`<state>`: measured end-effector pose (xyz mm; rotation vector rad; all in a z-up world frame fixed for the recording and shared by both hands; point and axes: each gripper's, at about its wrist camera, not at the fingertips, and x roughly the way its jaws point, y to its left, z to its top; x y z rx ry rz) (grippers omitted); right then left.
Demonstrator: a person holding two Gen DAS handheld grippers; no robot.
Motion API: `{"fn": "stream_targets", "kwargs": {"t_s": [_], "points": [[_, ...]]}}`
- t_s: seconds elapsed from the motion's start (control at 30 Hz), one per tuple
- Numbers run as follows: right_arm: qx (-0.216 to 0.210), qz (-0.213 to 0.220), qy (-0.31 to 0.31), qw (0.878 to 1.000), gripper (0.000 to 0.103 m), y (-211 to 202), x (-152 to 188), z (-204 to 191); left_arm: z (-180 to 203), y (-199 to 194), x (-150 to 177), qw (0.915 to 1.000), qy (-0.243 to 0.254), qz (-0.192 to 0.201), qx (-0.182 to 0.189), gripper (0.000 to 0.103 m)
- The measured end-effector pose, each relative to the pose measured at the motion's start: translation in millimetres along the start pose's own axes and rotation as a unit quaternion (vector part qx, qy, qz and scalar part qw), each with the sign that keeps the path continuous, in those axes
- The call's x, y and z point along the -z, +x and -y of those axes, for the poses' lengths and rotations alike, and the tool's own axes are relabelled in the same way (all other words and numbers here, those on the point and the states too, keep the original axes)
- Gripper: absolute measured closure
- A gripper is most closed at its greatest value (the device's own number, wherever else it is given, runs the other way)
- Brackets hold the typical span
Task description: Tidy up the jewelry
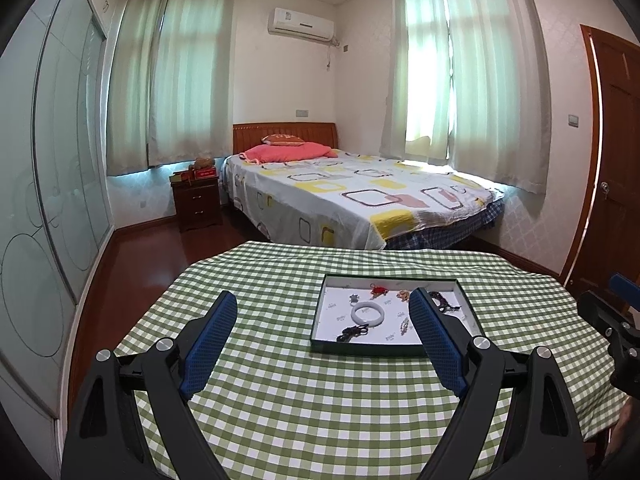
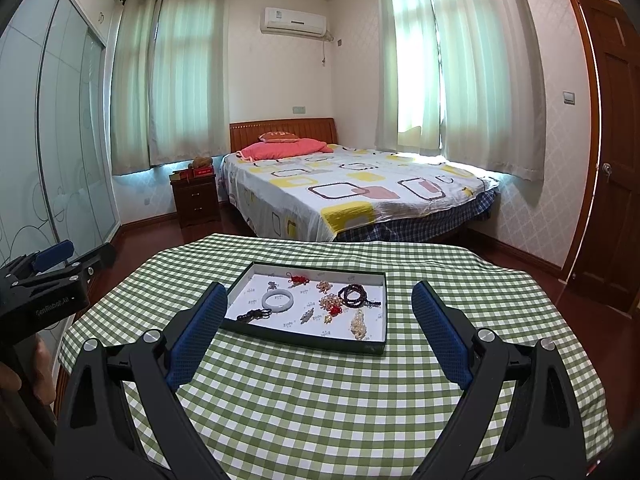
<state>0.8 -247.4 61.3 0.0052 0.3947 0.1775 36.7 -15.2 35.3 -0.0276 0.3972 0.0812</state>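
Observation:
A shallow dark-rimmed tray (image 1: 348,346) (image 2: 304,340) with a white floor lies on the green checked tablecloth (image 1: 304,400) (image 2: 320,400). In it rest a pale bangle (image 1: 367,312) (image 2: 278,299), a dark knotted cord (image 1: 352,333) (image 2: 254,314), a red tassel charm (image 1: 378,289) (image 2: 295,278), a dark bead bracelet (image 2: 354,295) and several small gold pieces (image 2: 358,324). My left gripper (image 1: 324,300) is open and empty, hovering short of the tray. My right gripper (image 2: 320,292) is open and empty too, with the tray seen between its blue pads.
Beyond the table stand a bed (image 1: 352,196) with a patterned cover, a dark nightstand (image 1: 197,200) and curtained windows. A wooden door (image 2: 616,152) is on the right, a glass wardrobe (image 1: 48,184) on the left. A hand (image 2: 40,368) holds the left gripper (image 2: 44,276) at the table's left edge.

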Motion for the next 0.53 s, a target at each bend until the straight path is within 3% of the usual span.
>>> {"fn": "stream_targets", "kwargs": {"t_s": [0.27, 0.37, 0.53], "points": [[-0.003, -0.009, 0.001, 1.000, 0.012, 6.5, 4.7, -0.4, -2.0, 8.6, 2.7, 1.0000, -0.002, -0.005, 0.004, 0.018], [-0.003, -0.012, 0.003, 1.000, 0.012, 11.0, 6.0, 1.5, -5.9, 15.5, 3.4, 0.9999, -0.004, -0.001, -0.012, 0.018], [0.001, -0.024, 0.013, 1.000, 0.012, 24.6, 10.8, 8.0, -15.2, 43.6, 10.5, 0.9992, -0.013, -0.034, -0.013, 0.018]]}}
